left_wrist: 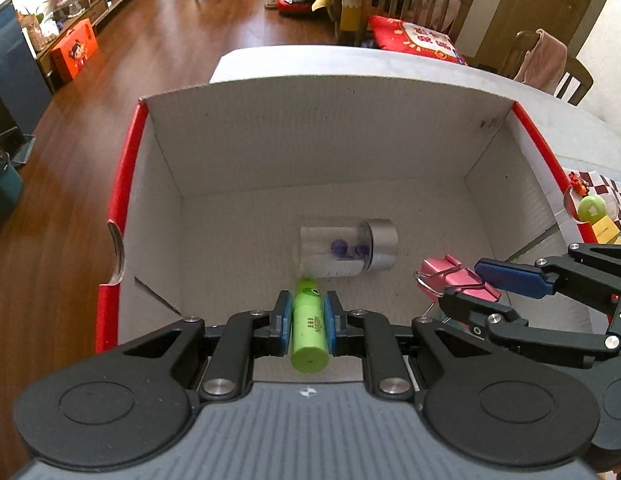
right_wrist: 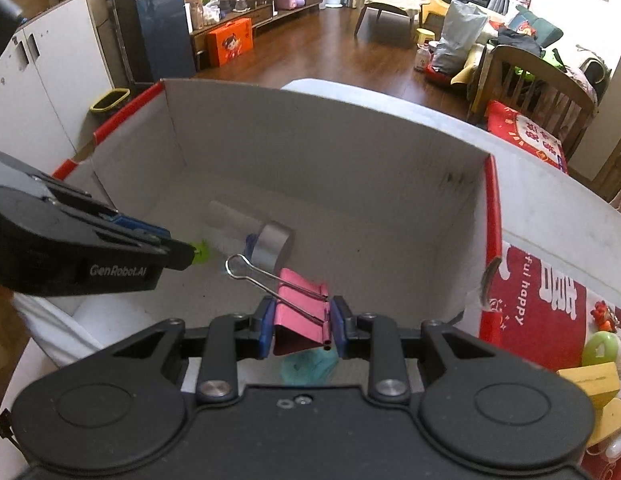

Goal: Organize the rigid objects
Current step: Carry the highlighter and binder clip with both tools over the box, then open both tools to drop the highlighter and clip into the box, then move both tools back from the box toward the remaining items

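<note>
A red-and-white cardboard box [left_wrist: 158, 184] stands open on the table; it also shows in the right wrist view [right_wrist: 390, 168]. My left gripper [left_wrist: 307, 322] is shut on a green tube [left_wrist: 306, 332] and holds it inside the box above the floor. My right gripper [right_wrist: 302, 322] is shut on a pink binder clip [right_wrist: 300, 312] inside the box, to the right of the left one; the clip also shows in the left wrist view [left_wrist: 456, 280]. A clear jar with a silver lid [left_wrist: 350, 250] lies on its side on the box floor, just beyond the tube.
A green-capped container [left_wrist: 590, 208] and a yellow block [right_wrist: 594, 378] sit on the table right of the box. A teal thing [right_wrist: 306, 364] lies under the right gripper. Wooden chairs [left_wrist: 414, 4] stand beyond the table.
</note>
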A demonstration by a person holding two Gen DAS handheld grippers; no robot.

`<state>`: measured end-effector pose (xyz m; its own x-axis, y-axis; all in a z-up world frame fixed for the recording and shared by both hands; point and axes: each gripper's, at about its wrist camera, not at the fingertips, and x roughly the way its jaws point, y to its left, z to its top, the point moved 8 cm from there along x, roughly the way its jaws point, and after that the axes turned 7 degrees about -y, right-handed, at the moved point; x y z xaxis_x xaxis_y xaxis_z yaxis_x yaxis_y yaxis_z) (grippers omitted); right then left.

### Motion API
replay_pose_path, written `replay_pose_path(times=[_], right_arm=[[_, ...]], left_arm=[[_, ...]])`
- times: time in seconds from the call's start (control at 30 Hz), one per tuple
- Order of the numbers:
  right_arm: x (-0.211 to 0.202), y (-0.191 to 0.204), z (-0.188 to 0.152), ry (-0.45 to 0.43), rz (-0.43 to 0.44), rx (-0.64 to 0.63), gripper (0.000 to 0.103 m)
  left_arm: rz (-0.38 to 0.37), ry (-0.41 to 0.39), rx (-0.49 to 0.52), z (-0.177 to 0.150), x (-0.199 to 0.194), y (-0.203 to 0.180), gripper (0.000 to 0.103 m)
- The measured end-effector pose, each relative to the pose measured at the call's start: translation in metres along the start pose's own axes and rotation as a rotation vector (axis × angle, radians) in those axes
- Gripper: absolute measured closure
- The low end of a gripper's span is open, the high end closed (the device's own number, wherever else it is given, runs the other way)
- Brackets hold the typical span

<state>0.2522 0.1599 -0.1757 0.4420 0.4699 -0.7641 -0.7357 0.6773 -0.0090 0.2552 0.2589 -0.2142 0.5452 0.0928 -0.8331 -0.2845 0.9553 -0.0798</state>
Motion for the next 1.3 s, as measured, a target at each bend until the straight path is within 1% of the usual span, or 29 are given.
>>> replay_pose_path(times=[0.17,0.33,0.4,0.43,0.53,0.67,0.93,1.07,1.23,1.3], right_arm=[[0.005,-0.002,-0.001,0.023,0.004,0.001,0.075],[0.011,-0.004,-0.002,0.066,0.001,0.0,0.075],[0.011,-0.005,-0.004,0.08,0.002,0.01,0.075],[0.012,-0.006,-0.004,0.085,-0.002,0.013,0.072],[0.011,-0.007,-0.005,0.092,-0.006,0.009,0.072],[0.008,-0.008,-0.007,0.093,-0.009,0.004,0.071],[-0.013,-0.011,-0.006,0.055,0.014,0.034,0.062],[-0.027,-0.01,-0.003,0.026,0.028,0.049,0.059],[-0.047,-0.012,0.0,-0.014,0.037,0.077,0.051],[-0.056,-0.013,0.001,-0.031,0.04,0.082,0.05]], left_arm=[[-0.005,0.04,-0.009,-0.001,0.014,-0.003,0.086],[-0.011,0.085,-0.021,-0.007,0.023,-0.006,0.086],[-0.009,0.093,-0.02,-0.009,0.023,-0.008,0.086],[-0.01,0.094,-0.019,-0.009,0.023,-0.008,0.086],[-0.008,0.096,-0.024,-0.008,0.024,-0.009,0.086],[-0.007,0.093,-0.028,-0.008,0.02,-0.011,0.086],[-0.015,0.073,-0.036,-0.005,0.006,-0.011,0.086],[-0.018,0.05,-0.029,-0.006,-0.006,-0.011,0.086],[-0.016,0.001,-0.028,-0.004,-0.026,-0.013,0.086],[-0.016,-0.017,-0.028,-0.003,-0.033,-0.016,0.086]])
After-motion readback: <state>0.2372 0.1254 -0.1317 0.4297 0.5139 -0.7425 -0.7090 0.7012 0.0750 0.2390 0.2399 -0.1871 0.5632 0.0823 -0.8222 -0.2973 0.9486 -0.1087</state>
